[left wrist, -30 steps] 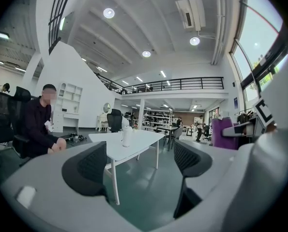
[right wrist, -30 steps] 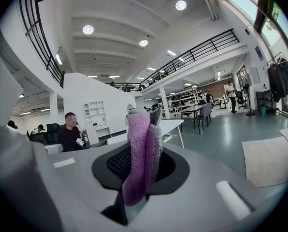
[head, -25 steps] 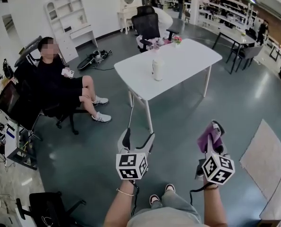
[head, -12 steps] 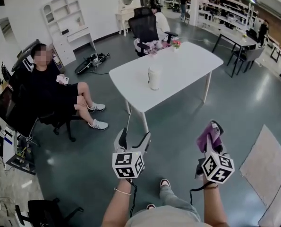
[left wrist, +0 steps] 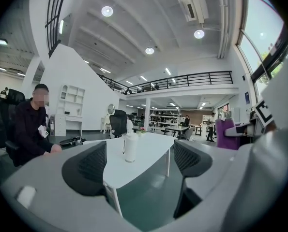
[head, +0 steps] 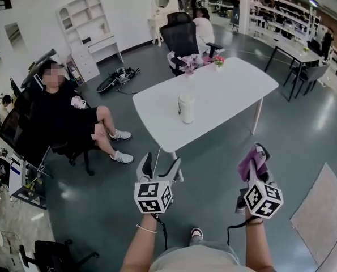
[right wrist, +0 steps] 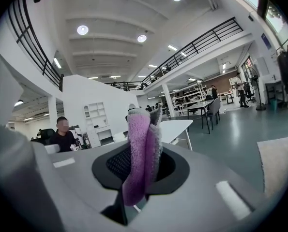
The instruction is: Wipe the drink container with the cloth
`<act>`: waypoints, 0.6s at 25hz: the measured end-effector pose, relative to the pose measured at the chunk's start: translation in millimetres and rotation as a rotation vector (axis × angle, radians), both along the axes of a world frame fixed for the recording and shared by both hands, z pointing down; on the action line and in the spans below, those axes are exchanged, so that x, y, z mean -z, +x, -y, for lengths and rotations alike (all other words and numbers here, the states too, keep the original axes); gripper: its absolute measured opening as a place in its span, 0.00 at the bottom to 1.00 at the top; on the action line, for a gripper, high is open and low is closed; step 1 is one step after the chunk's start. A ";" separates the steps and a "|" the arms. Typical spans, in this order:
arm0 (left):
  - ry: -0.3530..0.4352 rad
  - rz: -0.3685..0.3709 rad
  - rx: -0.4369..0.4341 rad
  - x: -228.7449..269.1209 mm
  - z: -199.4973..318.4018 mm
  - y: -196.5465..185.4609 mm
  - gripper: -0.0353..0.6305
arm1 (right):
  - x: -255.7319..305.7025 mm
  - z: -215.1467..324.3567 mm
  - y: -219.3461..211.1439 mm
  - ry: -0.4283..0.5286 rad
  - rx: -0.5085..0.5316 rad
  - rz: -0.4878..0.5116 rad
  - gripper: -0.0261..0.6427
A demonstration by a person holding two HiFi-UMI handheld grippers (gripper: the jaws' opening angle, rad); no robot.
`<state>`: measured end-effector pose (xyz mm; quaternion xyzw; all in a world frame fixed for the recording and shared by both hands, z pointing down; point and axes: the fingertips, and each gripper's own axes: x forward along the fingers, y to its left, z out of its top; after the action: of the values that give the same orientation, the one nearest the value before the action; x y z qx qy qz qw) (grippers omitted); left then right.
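Your right gripper (head: 257,158) clamps the cloth (right wrist: 140,144), long axis up-frame. Your left gripper (head: 160,165) fingers gape, empty. The drink container (head: 186,107) stands upright, centre frame.

The cloth (right wrist: 141,153) covered the counter's (right wrist: 177,128) middle in the right gripper view. In the head view the drink container (head: 186,107) was too small for detail, and the right edge cut off the rug (head: 321,211).
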<state>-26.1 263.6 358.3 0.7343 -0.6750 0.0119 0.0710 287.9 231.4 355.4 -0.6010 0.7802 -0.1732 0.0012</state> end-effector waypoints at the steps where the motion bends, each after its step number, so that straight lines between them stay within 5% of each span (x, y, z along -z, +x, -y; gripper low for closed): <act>1: 0.001 0.001 0.005 0.9 7.4 0.0 0.71 | -1.2 9.0 1.1 -0.002 0.004 0.003 0.14; 15: 0.019 -0.006 0.015 -1.4 95.0 -21.0 0.71 | -14.2 101.4 -10.1 -0.018 0.002 0.027 0.14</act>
<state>-47.1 168.5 359.7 0.7300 -0.6803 0.0026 0.0662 277.8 130.0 369.6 -0.5978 0.7793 -0.1881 0.0060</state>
